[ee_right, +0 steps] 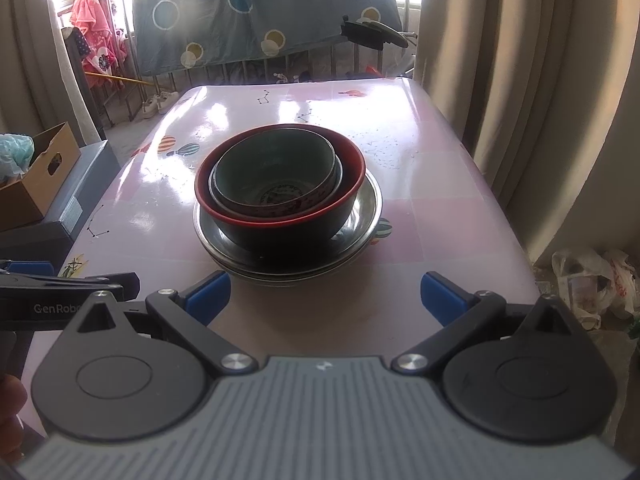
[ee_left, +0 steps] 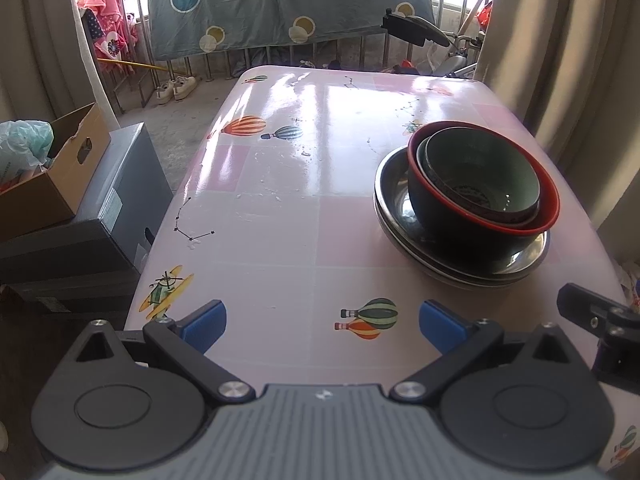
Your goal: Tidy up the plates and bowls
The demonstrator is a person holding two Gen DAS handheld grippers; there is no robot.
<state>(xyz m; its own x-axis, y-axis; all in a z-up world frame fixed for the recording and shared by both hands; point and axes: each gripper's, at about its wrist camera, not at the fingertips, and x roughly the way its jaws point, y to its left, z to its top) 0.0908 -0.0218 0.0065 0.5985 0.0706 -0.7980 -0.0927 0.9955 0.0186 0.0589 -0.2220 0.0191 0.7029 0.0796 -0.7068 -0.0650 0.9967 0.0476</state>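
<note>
A stack of dishes stands on the pink table [ee_left: 280, 220]. At the bottom are metal plates [ee_left: 532, 258] [ee_right: 366, 216]. On them sits a black bowl with a red rim [ee_left: 546, 200] [ee_right: 280, 228], and inside it a grey-green bowl [ee_left: 480, 168] [ee_right: 276, 164] nested in a patterned one. My left gripper [ee_left: 323, 322] is open and empty, low over the near table edge, left of the stack. My right gripper [ee_right: 325, 294] is open and empty, just in front of the stack.
A cardboard box [ee_left: 52, 176] sits on a grey crate [ee_left: 116, 208] left of the table. Curtains [ee_right: 520, 80] hang at the right. Plastic bags [ee_right: 592, 280] lie on the floor at right. A spotted blanket [ee_left: 280, 4] hangs on railings behind.
</note>
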